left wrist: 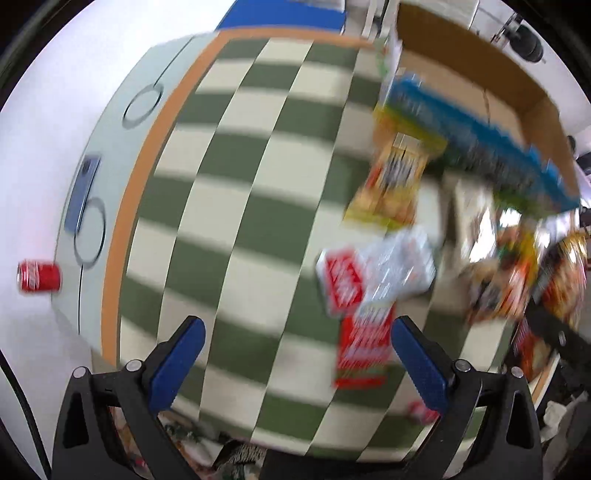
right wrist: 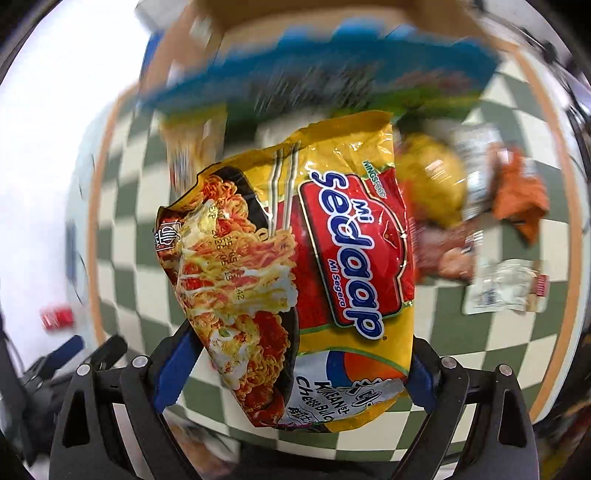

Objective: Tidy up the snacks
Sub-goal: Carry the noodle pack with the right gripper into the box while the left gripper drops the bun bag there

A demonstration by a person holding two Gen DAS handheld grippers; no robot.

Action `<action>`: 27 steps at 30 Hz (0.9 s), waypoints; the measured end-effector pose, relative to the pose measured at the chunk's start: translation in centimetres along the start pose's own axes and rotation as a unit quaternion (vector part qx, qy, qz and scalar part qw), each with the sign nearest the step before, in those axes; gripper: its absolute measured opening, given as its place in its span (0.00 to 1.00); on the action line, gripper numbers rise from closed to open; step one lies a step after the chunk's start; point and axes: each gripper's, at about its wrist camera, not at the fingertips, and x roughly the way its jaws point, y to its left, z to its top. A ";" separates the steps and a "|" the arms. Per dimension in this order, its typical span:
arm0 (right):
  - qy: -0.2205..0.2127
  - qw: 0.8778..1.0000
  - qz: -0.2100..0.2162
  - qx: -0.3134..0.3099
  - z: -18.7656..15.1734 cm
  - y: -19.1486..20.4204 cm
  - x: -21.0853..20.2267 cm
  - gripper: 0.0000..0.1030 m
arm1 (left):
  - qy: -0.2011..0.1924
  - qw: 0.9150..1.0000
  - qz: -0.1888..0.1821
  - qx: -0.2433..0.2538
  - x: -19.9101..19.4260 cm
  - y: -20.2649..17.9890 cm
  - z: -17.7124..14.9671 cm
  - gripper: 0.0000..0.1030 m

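**Two grippers, one noodle packet held**

Two blue-padded fingers of the left gripper (left wrist: 297,360) stand spread wide with only bare cloth between them. That cloth is a green-and-cream checked tablecloth (left wrist: 229,206) with an orange border, flat and matte, smeared by motion blur. Just ahead of the right-hand finger lies a flat red-and-white packet (left wrist: 364,350), its print unreadable. Beyond it sits a crinkly clear-and-silver wrapper (left wrist: 400,264) with a red label, then a glossy yellow snack bag (left wrist: 389,184). Further forward and to the right stands a brown cardboard box (left wrist: 480,85), open-topped, with a long blue packet (left wrist: 480,136) blurred across its near edge. More bright wrappers crowd the right margin, too smeared to name. Far off to the left of the fingers a red drink can (left wrist: 38,276) lies on a white surface.

From the right wrist, the right gripper (right wrist: 291,369) pinches a shiny yellow-and-red Mi Sedaap noodle packet (right wrist: 295,266) by its lower end; the plastic is puckered and reflective, and it covers most of both fingers. Ahead of the packet the blue packet (right wrist: 332,70) and the box rim (right wrist: 295,14) are blurred. To the right of the fingers lie an orange wrapper (right wrist: 519,195) and a clear pouch (right wrist: 506,286) on the checks.
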 end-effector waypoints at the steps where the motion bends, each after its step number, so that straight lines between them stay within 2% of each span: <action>1: -0.011 1.000 0.002 0.012 0.6 -0.6 -1.3 0.93 | -0.005 1.000 -0.005 0.005 0.1 -0.9 1.5 1.00; 5: -0.045 0.998 0.006 0.045 3.8 -4.0 -4.8 0.93 | -0.003 0.999 -0.012 0.034 2.1 -4.5 6.6 1.00; 9: -0.041 0.998 0.006 0.047 6.9 -6.4 -5.7 0.93 | 0.017 0.999 -0.006 0.044 5.5 -7.0 9.7 1.00; 12: -0.038 0.998 0.002 0.042 7.8 -6.7 -4.7 0.93 | 0.045 0.997 0.003 0.056 8.2 -8.1 10.7 1.00; 15: -0.035 0.998 0.008 0.047 8.5 -6.9 -3.5 0.93 | 0.050 0.997 0.012 0.062 10.0 -8.7 11.1 1.00; 16: -0.034 0.998 0.008 0.048 7.8 -6.1 -2.6 0.93 | 0.050 0.997 0.008 0.062 10.4 -8.7 11.3 0.99; 19: -0.032 0.998 0.009 0.048 8.2 -6.0 -1.6 0.93 | 0.048 0.997 0.000 0.063 11.3 -9.0 11.6 0.85; 21: -0.030 0.998 0.009 0.049 8.3 -6.0 -1.4 0.93 | 0.041 0.997 -0.003 0.063 11.5 -9.0 11.5 0.64; 24: -0.028 0.998 0.011 0.049 8.5 -6.3 -1.1 0.93 | 0.029 0.997 0.009 0.067 11.5 -9.0 11.4 0.48; 26: -0.028 0.998 0.008 0.047 8.5 -6.1 -0.8 0.93 | 0.021 0.998 0.004 0.063 11.4 -8.7 11.5 0.44; 27: -0.027 0.998 0.008 0.047 8.4 -6.0 -0.6 0.93 | 0.020 0.998 0.002 0.061 11.3 -8.7 11.3 0.39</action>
